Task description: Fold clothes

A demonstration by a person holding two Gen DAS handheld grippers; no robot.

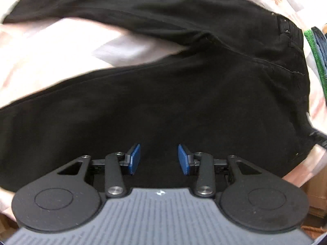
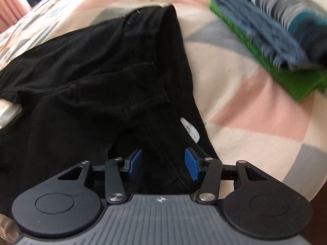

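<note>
Both views are lit by soft, even daylight with no hard shadows. The black trousers swallow most of the light, so their folds and seams barely show, while the pale bedsheet looks washed out, nearly blown white at the left of the left wrist view. Motion blur smears both pictures: the stack of folded clothes in the right wrist view is streaked, and the sheet's pattern is soft. Only the near gripper parts are crisp. Fisheye distortion bends straight edges into arcs, and the corners fall to dark vignette.
</note>
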